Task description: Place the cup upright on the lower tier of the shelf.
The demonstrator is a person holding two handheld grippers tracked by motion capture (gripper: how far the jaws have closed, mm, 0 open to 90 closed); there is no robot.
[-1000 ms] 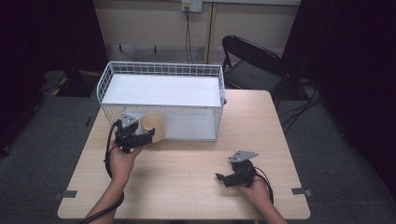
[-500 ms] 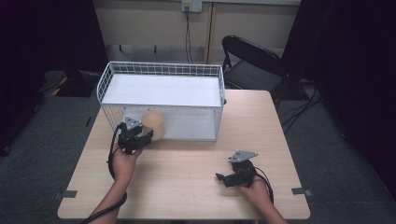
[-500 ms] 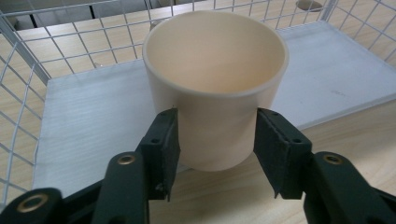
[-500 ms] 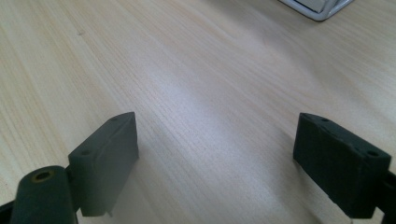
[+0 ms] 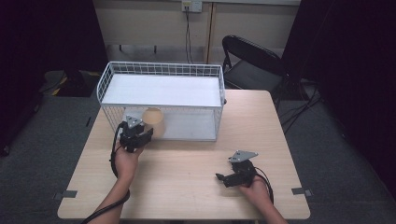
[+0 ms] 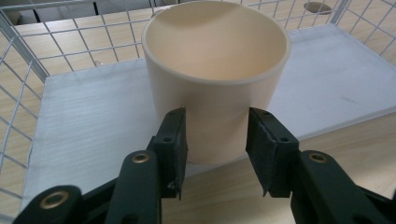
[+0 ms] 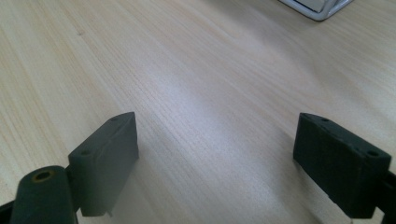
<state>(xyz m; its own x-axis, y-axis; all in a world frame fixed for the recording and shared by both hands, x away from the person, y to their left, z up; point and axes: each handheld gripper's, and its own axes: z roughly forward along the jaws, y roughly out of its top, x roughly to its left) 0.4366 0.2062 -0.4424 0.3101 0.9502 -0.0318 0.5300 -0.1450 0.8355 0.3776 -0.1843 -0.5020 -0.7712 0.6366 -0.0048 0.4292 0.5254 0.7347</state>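
Behind cup (image 6: 215,84), wire basket (image 5: 161,70); left gripper (image 6: 215,140) jaws closing.

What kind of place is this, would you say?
Probably a lab or studio set up for recording handling tasks, not a home. A bare wooden table stands on grey carpet before dark curtains, with a folding chair behind, and a white wire basket and a cream cup laid out like props.

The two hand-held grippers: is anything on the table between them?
No. In the high view, only bare wooden table lies between the left hand-held gripper and the right hand-held gripper.
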